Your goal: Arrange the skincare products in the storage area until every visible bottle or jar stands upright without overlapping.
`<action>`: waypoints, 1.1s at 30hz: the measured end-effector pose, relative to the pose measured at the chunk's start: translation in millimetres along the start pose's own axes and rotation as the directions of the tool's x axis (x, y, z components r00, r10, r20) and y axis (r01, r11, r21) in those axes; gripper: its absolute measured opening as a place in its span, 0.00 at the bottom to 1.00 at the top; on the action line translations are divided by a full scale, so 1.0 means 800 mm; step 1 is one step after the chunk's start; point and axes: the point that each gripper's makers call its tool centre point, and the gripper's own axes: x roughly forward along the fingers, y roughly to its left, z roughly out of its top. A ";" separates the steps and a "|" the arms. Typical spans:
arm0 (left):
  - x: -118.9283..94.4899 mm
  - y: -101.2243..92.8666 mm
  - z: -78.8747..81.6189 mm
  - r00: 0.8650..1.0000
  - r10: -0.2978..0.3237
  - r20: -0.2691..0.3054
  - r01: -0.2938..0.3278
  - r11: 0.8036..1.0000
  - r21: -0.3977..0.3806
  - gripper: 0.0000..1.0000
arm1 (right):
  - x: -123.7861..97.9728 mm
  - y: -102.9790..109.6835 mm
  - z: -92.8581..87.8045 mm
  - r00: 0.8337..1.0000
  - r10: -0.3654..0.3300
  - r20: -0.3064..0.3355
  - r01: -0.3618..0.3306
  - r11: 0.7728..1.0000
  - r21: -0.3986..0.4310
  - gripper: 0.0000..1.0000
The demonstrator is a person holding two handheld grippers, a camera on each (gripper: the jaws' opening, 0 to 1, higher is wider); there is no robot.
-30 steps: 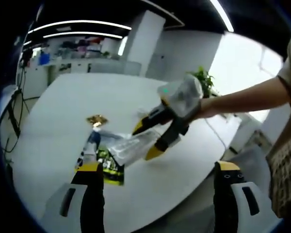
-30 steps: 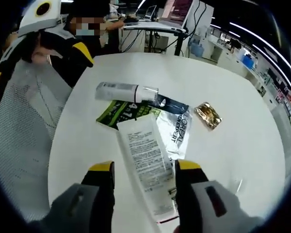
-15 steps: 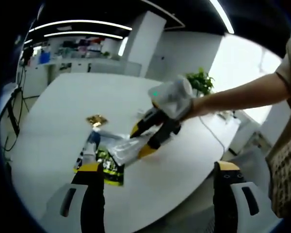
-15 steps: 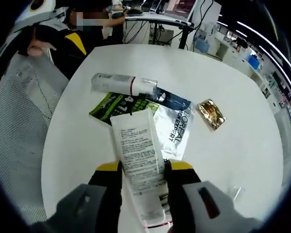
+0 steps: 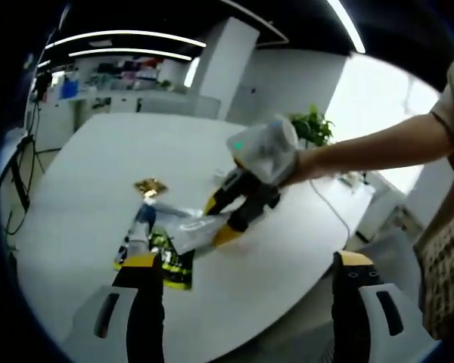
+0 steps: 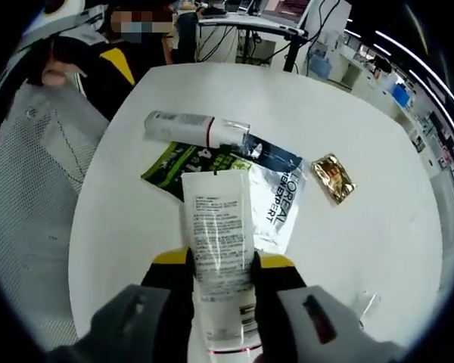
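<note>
Jaws of the right gripper [image 6: 221,266] have just closed in from either side and now pinch the white tube [image 6: 218,242], flat on the table [image 6: 378,249] over the sachets; lifting upright looks next. The left gripper [image 5: 246,261] waits spread wide.

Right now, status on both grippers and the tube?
Right gripper shut on the white tube, tube lying over the silver sachet. Left gripper open, holding nothing. Second tube, green sachet, gold packet all flat on the table.
</note>
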 end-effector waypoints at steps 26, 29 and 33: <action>-0.002 -0.025 0.047 0.993 -0.092 0.078 0.095 0.995 -0.041 0.90 | -0.104 0.019 0.050 0.898 -0.153 0.413 -0.050 0.896 0.441 0.28; -0.002 -0.030 0.060 0.990 -0.106 0.093 0.109 0.994 -0.030 0.90 | -0.122 0.021 0.056 0.869 -0.177 0.463 -0.083 0.869 0.488 0.28; -0.002 -0.049 0.083 0.972 -0.186 0.141 0.201 0.975 -0.098 0.91 | -0.148 0.025 0.067 0.806 -0.221 0.549 -0.164 0.808 0.565 0.28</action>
